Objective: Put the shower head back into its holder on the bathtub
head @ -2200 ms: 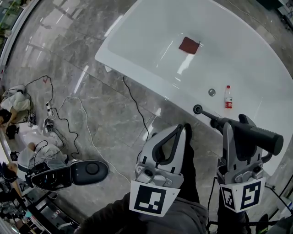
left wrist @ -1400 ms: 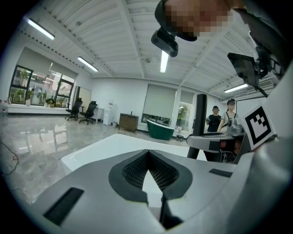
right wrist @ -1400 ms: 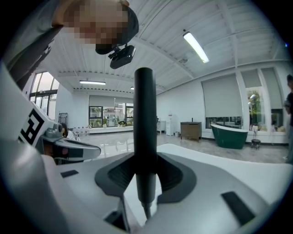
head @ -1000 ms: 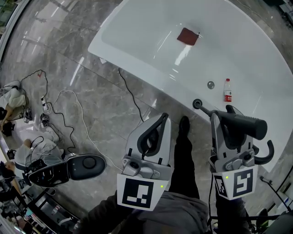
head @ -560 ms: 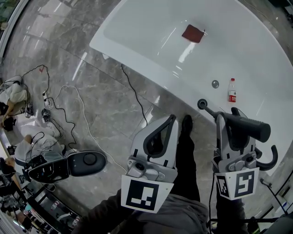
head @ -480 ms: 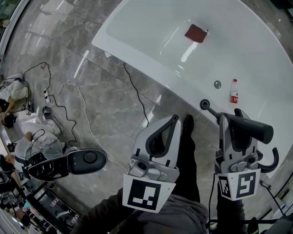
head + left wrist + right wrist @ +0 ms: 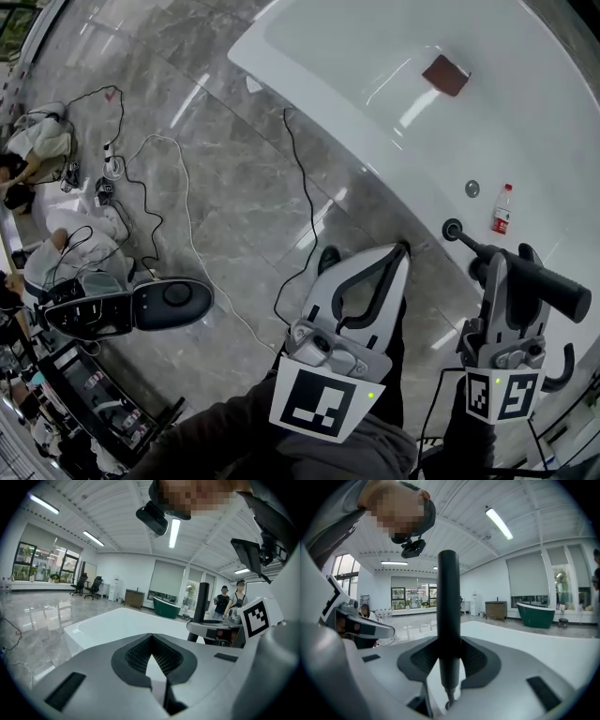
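The black shower head (image 7: pixel 542 281) is a thick rod lying across my right gripper (image 7: pixel 502 267), which is shut on it. In the right gripper view the shower head (image 7: pixel 449 620) stands upright between the pads. A thin stem runs from it to a small round black piece (image 7: pixel 454 228) by the rim of the white bathtub (image 7: pixel 375 56); I cannot tell whether that piece belongs to the tub. My left gripper (image 7: pixel 397 253) hangs over the floor just left of the right one, shut and empty, its fingertips (image 7: pixel 151 638) meeting.
On the tub's ledge stand a small red-labelled bottle (image 7: pixel 503 208) and a round metal fitting (image 7: pixel 472 188). A dark red cloth (image 7: pixel 446 75) lies inside the tub. Cables (image 7: pixel 159 206) and a black device (image 7: pixel 131 307) lie on the marble floor at the left, near people (image 7: pixel 37 141).
Both grippers have sunk a little, keeping their spacing. The tub and bottle have slid right in the head view. The right gripper still holds the shower head; the left stays shut.
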`<action>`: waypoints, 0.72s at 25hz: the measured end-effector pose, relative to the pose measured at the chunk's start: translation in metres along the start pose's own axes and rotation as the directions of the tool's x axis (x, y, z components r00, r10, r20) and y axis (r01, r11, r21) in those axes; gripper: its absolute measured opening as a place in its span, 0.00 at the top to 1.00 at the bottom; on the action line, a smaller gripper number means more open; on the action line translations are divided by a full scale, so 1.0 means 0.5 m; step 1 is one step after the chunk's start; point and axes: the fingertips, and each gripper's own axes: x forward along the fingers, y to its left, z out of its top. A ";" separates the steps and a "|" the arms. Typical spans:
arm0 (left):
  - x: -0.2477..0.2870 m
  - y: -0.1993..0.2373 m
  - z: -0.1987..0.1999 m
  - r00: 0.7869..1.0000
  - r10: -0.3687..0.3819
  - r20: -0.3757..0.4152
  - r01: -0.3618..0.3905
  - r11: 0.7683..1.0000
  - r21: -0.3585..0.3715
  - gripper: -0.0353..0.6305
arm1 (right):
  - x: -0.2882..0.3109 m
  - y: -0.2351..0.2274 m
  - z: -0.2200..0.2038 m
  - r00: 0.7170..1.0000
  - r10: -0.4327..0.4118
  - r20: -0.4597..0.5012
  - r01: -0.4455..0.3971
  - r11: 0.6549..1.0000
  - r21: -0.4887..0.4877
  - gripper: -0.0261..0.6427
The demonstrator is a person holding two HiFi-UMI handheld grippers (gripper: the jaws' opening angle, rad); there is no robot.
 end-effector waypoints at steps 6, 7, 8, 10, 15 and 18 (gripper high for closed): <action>0.007 0.023 -0.020 1.000 0.006 -0.010 -0.006 1.000 -0.007 0.94 | 0.020 -0.002 -0.040 1.000 -0.009 -0.014 0.009 1.000 0.002 0.75; 0.009 0.025 -0.020 1.000 0.008 -0.009 -0.008 1.000 -0.009 0.94 | 0.022 -0.002 -0.044 1.000 -0.011 -0.019 0.011 1.000 0.002 0.75; 0.009 0.025 -0.018 1.000 0.009 -0.008 -0.009 1.000 -0.010 0.94 | 0.023 -0.003 -0.046 1.000 -0.012 -0.023 0.012 1.000 0.001 0.75; 0.008 0.027 -0.017 1.000 0.013 -0.006 -0.013 1.000 -0.011 0.94 | 0.026 -0.001 -0.050 0.999 -0.010 -0.030 0.010 1.000 -0.002 0.75; 0.017 0.028 -0.033 1.000 0.012 -0.010 -0.012 1.000 -0.016 0.94 | 0.037 -0.005 -0.068 0.999 -0.007 -0.038 0.007 1.000 -0.004 0.75; 0.020 0.024 -0.036 1.000 0.011 -0.010 -0.011 1.000 -0.016 0.94 | 0.035 -0.011 -0.075 0.999 -0.009 -0.040 0.009 1.000 -0.004 0.75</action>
